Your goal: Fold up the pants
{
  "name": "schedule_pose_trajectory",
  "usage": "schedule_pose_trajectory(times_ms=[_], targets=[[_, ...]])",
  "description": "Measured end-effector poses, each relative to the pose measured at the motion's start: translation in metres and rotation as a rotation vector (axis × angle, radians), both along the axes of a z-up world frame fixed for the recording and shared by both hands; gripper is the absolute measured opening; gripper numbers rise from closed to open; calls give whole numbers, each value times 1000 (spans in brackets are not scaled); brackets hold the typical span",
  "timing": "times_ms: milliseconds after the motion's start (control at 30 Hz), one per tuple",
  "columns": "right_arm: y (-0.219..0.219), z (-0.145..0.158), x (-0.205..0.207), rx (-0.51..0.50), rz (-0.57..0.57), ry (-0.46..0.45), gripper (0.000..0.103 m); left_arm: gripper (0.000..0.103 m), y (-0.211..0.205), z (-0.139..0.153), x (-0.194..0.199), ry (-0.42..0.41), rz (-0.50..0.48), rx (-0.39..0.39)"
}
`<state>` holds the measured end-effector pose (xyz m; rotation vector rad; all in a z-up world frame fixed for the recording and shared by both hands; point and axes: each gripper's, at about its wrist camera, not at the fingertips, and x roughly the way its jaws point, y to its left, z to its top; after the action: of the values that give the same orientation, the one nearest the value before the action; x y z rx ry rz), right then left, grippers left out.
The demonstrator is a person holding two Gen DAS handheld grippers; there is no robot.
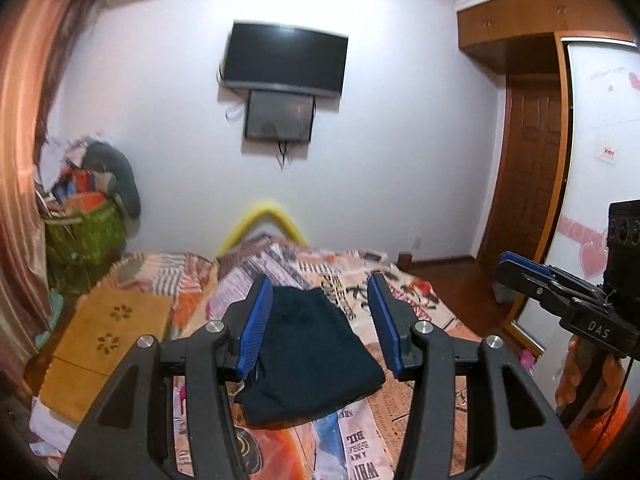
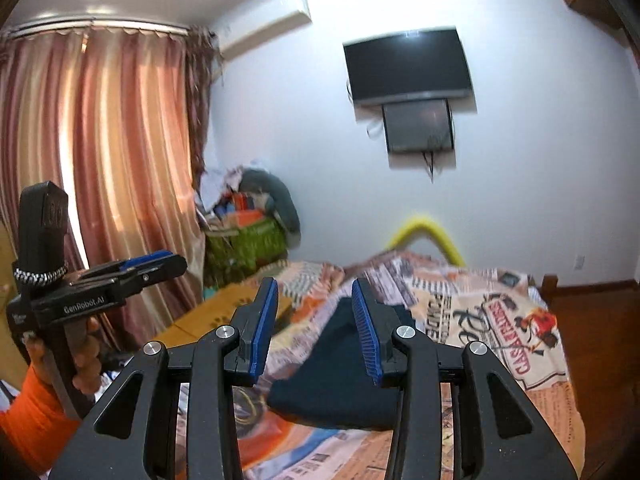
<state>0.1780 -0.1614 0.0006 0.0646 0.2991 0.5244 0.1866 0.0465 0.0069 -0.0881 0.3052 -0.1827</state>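
Observation:
The dark navy pants [image 1: 308, 356] lie folded into a compact bundle on the newspaper-print bedspread [image 1: 404, 292]. My left gripper [image 1: 320, 284] hangs above them, pointing slightly down, open with nothing between its blue pads. It also shows at the left of the right wrist view, the left gripper [image 2: 176, 260] held by a hand in an orange sleeve. My right gripper [image 2: 314, 284] is open too, with empty jaws, raised over the same pants [image 2: 344, 392]. From the left wrist view the right gripper [image 1: 505, 261] appears at the right edge.
A wooden lap table [image 1: 108, 332] rests on the bed's left side. A green basket [image 1: 88, 236] piled with clutter stands in the far left corner by the curtain [image 2: 100, 160]. A TV [image 1: 284, 60] hangs on the far wall. A wardrobe [image 1: 600, 160] and a door [image 1: 532, 160] are at right.

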Motion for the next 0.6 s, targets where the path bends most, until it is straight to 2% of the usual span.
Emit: schedule_pose_trajectory(times_ms=[67, 133, 200, 267, 333, 433, 500, 600], targets=[[3, 4, -16, 7, 1, -31, 43, 51, -2, 4, -21, -30, 6, -2], [6, 5, -29, 7, -11, -56, 47, 53, -4, 5, -39, -61, 15, -10], [9, 3, -37, 2, -17, -74, 50, 61, -6, 5, -54, -86, 38, 3], [11, 1, -43, 4, -36, -86, 66, 70, -9, 1, -64, -111, 68, 25], [13, -1, -48, 0, -62, -106, 75, 77, -11, -3, -72, -124, 83, 37], [19, -3, -55, -30, -110, -137, 85, 86, -14, -8, -80, -135, 88, 52], [22, -3, -56, -31, -124, -149, 90, 100, -17, -11, -84, -140, 95, 62], [24, -2, -59, -33, -146, -156, 102, 103, -21, -14, -88, -142, 95, 63]])
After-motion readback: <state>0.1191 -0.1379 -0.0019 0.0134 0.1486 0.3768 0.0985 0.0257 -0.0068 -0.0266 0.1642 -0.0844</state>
